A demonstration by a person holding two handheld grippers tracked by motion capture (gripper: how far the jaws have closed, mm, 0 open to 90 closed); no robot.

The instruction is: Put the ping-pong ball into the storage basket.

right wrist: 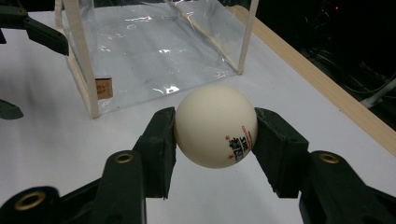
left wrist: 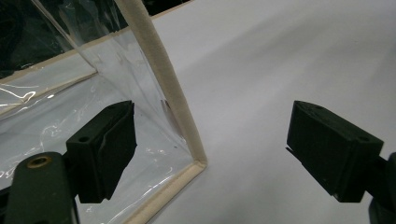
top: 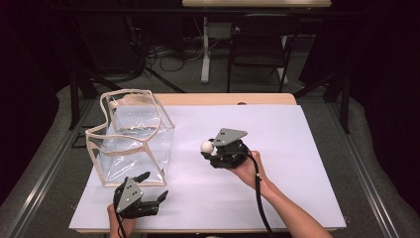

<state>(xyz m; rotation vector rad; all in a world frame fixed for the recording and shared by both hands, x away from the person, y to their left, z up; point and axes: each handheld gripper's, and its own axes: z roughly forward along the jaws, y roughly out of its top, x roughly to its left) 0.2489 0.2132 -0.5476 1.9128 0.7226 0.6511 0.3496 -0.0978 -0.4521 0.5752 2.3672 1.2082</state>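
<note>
While 1 ball (right wrist: 215,126) is clamped, 1 clear bag (top: 132,139) stands.

Ball (right wrist: 215,126) print partly hidden; bag (left wrist: 70,116) cropped by frame edge

Dark room; black chair (top: 257,39), cables (top: 168,54) on grey floor (top: 188,74).

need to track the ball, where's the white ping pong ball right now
The ball is clamped in the right gripper, held above the white sheet just right of the clear bag.
</note>
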